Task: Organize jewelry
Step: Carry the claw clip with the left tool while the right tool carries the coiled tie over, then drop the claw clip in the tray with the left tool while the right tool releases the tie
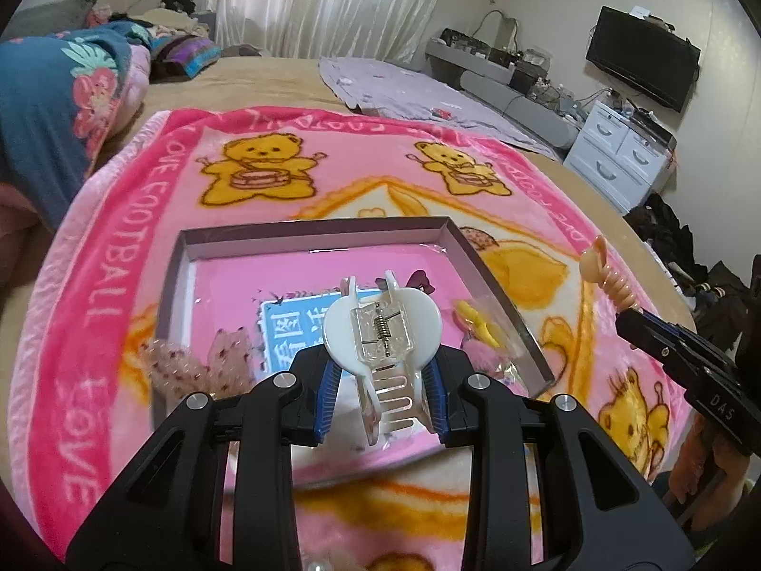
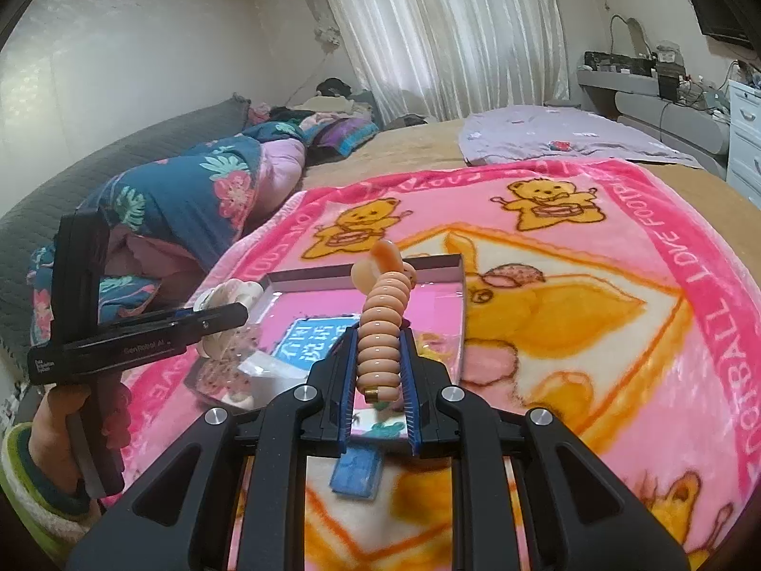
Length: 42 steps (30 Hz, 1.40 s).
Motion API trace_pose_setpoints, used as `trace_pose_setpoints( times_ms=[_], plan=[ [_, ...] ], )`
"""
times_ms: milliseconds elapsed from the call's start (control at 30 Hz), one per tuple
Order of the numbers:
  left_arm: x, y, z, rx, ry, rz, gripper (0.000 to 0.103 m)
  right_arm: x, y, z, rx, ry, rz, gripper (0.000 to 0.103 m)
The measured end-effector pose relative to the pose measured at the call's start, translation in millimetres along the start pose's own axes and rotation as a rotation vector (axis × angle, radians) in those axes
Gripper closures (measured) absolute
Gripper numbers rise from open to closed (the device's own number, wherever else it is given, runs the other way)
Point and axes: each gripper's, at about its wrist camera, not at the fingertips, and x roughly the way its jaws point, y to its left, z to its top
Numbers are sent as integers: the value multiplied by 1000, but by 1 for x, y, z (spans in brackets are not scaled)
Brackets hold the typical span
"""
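My left gripper [image 1: 383, 380] is shut on a white and clear hair claw clip [image 1: 383, 328], held above the near part of a shallow grey-rimmed box [image 1: 314, 229] on the pink blanket. The box holds a speckled pink bow clip [image 1: 200, 366], a yellow clip [image 1: 478, 326] in a clear bag and a blue card [image 1: 290, 328]. My right gripper [image 2: 380, 373] is shut on a peach ribbed spiral hair tie [image 2: 383, 328], held just right of the box [image 2: 380, 269]. The right gripper shows in the left wrist view [image 1: 632, 314], the left gripper in the right wrist view [image 2: 223, 316].
The box lies on a pink teddy-bear blanket [image 1: 119, 257] spread on a tan bed. A blue rectangular piece [image 2: 356, 473] lies on the blanket below my right gripper. Floral bedding [image 2: 190, 200] is piled at the left, a lilac cloth [image 1: 404, 90] lies beyond, and white drawers [image 1: 618, 152] stand at the right.
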Motion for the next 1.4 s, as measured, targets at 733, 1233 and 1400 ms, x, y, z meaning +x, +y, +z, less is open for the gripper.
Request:
trace_pose_setpoints(
  times_ms=[733,1233,1400],
  plan=[
    [52,6,-18,7,105,1,79,61,-16,-11,20,92,-19,87],
    [53,8,-23,1,113,18,79,89,-13,-24,-9,144,-28,85],
    [51,7,-22,0,106,14,79,82,-8,-23,-22,136,-16,75]
  ],
)
